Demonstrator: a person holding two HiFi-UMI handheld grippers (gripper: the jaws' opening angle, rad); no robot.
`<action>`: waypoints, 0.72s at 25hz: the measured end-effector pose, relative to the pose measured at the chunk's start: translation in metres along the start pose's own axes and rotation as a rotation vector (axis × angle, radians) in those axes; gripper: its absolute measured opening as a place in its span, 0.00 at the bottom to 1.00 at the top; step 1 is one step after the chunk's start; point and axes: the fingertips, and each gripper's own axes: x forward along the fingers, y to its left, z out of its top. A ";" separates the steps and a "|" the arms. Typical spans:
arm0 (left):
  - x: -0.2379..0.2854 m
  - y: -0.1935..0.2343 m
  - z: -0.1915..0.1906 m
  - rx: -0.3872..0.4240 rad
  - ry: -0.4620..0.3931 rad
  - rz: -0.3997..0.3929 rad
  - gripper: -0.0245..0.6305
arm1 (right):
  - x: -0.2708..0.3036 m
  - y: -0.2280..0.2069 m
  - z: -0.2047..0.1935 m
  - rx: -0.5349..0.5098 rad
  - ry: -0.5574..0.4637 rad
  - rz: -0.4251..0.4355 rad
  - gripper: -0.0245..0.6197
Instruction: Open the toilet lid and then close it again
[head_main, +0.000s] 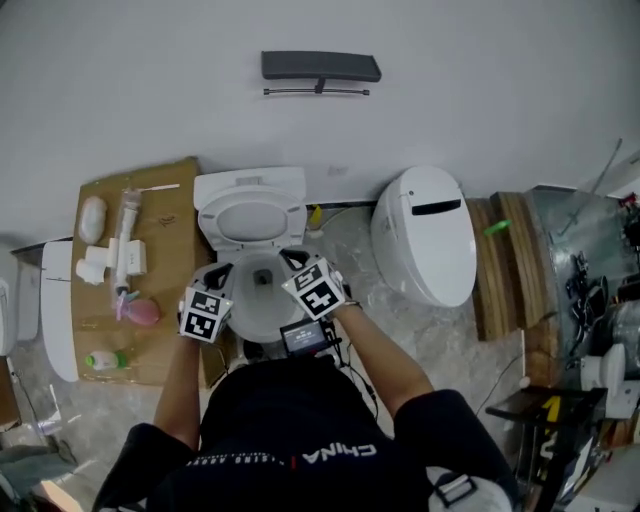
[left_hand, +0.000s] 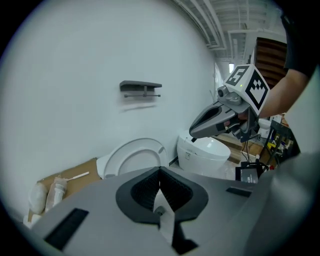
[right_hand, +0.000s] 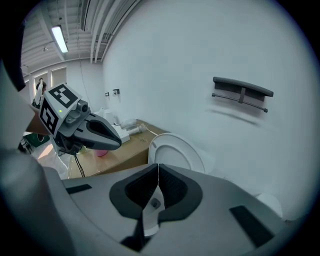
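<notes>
Standing over the toilet (head_main: 258, 300), a person holds one gripper in each hand, both low above the bowl. The lid (head_main: 250, 213) is up: it stands nearly upright at the back of the bowl, against the white wall, and its inner side faces the person. The left gripper view shows the lid (left_hand: 134, 156) just beyond the closed jaws, and the right gripper view shows it (right_hand: 176, 151) too.

The left gripper (head_main: 221, 273) is over the left edge of the bowl. Its jaws are pressed together and there is nothing between them. The right gripper (head_main: 293, 260) is over the right edge of the bowl, near the foot of the lid. Its jaws are also together and empty. Neither gripper touches the lid. The two are close to each other but apart, and both point toward the wall.

Left of the toilet lies a cardboard sheet (head_main: 170, 255) with some small bathroom parts on it. To the right stands a second toilet (head_main: 425, 235) with its lid down. High on the wall hangs a dark shelf (head_main: 320, 67).
</notes>
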 end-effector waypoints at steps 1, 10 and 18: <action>0.001 0.001 0.003 -0.003 -0.003 0.007 0.05 | 0.001 -0.003 0.003 0.000 -0.006 0.005 0.06; 0.007 0.000 0.007 0.025 0.023 0.019 0.05 | 0.007 0.001 0.009 0.029 -0.040 0.072 0.06; 0.017 0.002 0.012 0.046 0.031 0.016 0.05 | 0.012 -0.009 0.009 0.030 -0.036 0.066 0.06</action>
